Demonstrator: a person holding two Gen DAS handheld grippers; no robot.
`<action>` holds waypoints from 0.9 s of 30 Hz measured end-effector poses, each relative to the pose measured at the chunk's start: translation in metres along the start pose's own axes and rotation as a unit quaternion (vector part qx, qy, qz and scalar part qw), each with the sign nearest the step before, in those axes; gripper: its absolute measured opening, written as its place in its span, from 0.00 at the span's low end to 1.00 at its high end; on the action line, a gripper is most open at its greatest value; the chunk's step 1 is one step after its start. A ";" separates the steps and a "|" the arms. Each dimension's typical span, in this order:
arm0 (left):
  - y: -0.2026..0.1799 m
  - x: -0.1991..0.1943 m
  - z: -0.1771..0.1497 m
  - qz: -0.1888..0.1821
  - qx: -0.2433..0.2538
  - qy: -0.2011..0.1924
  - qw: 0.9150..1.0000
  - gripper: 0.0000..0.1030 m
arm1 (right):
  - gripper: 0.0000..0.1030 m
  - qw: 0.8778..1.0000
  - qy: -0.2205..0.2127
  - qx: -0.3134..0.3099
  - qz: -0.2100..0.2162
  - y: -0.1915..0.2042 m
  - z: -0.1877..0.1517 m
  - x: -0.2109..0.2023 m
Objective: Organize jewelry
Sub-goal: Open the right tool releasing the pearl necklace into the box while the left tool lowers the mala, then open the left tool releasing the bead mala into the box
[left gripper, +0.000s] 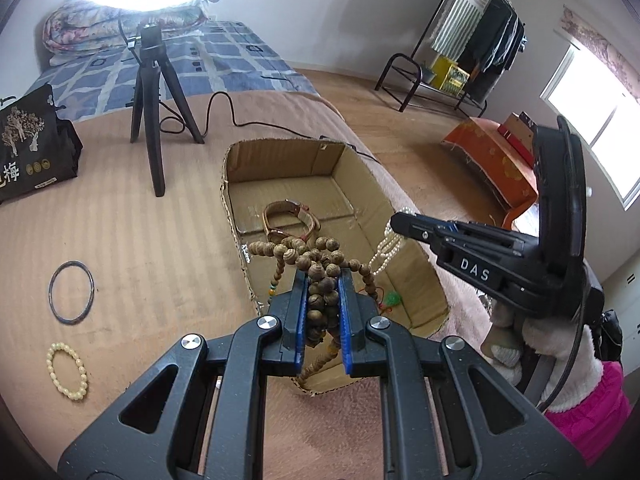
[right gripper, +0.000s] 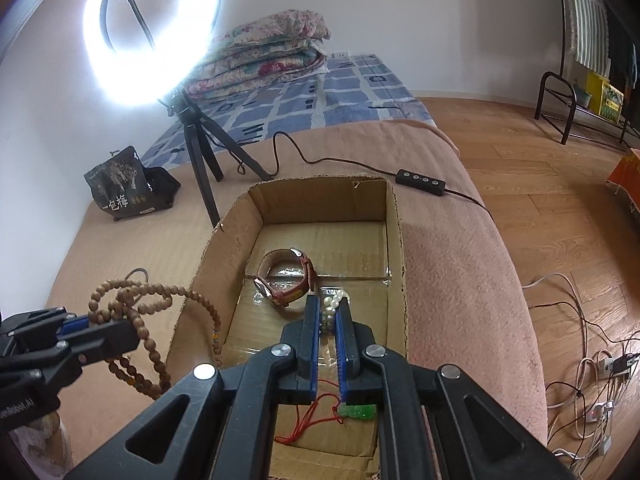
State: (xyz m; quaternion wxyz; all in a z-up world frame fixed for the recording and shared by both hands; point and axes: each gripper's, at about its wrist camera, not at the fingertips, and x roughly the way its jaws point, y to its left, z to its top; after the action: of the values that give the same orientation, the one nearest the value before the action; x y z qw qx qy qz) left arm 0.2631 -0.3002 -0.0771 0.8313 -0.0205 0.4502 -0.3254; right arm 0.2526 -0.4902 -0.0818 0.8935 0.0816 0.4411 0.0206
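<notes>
The left gripper (left gripper: 323,280) has its jaws closed on a bunch of wooden beads (left gripper: 316,258), held above the near edge of the cardboard box (right gripper: 304,200). The right gripper (right gripper: 328,308) has its jaws closed on a pearl string (right gripper: 334,306), which hangs over the box. A green pendant (right gripper: 356,411) and a watch (right gripper: 286,280) lie inside the box. Farther left, a dark bangle (left gripper: 72,292) and a cream bracelet (left gripper: 67,372) lie on the blanket (left gripper: 120,240).

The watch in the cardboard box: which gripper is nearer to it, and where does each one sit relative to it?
Right. The right gripper, shut on the pearl strand, hangs inside the box just beside the watch. The left gripper, shut on the wooden beads, is at the box's left wall, farther away.
</notes>
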 end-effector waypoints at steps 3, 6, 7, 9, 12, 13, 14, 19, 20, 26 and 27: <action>-0.002 0.000 -0.001 0.003 0.006 0.002 1.000 0.11 | 0.06 1.000 -0.002 -0.001 0.000 0.002 0.001 0.000; -0.003 0.000 -0.002 0.009 0.012 0.005 1.000 0.11 | 0.14 1.000 -0.002 -0.004 0.002 0.004 0.000 -0.001; -0.003 0.000 -0.003 0.010 0.013 0.008 1.000 0.12 | 0.28 1.000 -0.003 -0.006 0.002 0.005 0.000 -0.001; -0.005 0.002 -0.005 0.010 0.018 0.014 1.000 0.23 | 0.43 1.000 -0.011 -0.012 -0.008 0.008 0.000 -0.004; -0.007 0.001 -0.008 0.011 0.024 0.014 1.000 0.52 | 0.48 1.000 -0.014 -0.012 -0.012 0.009 0.001 -0.006; -0.008 0.000 -0.009 0.014 0.027 0.012 0.999 0.53 | 0.58 1.000 -0.015 -0.012 -0.016 0.010 0.002 -0.007; -0.008 0.000 -0.010 0.017 0.031 0.013 0.999 0.53 | 0.68 0.999 -0.020 -0.012 -0.022 0.010 0.002 -0.009; -0.009 -0.005 -0.012 0.019 0.035 0.012 0.999 0.53 | 0.78 0.999 -0.030 -0.012 -0.033 0.011 0.004 -0.013; -0.009 -0.007 -0.013 0.022 0.037 0.009 0.999 0.53 | 0.83 0.999 -0.030 -0.012 -0.034 0.012 0.004 -0.014; -0.008 -0.016 -0.016 0.034 0.044 0.000 0.998 0.54 | 0.91 0.998 -0.036 -0.017 -0.042 0.018 0.002 -0.021; -0.008 -0.019 -0.016 0.036 0.045 -0.002 0.998 0.54 | 0.92 0.998 -0.037 -0.019 -0.045 0.020 0.002 -0.023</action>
State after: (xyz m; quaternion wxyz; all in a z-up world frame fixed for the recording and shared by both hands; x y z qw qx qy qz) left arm 0.2396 -0.2919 -0.0705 0.8433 0.0326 0.4339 -0.3155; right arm 0.2412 -0.4734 -0.0593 0.9108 0.0453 0.4101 -0.0144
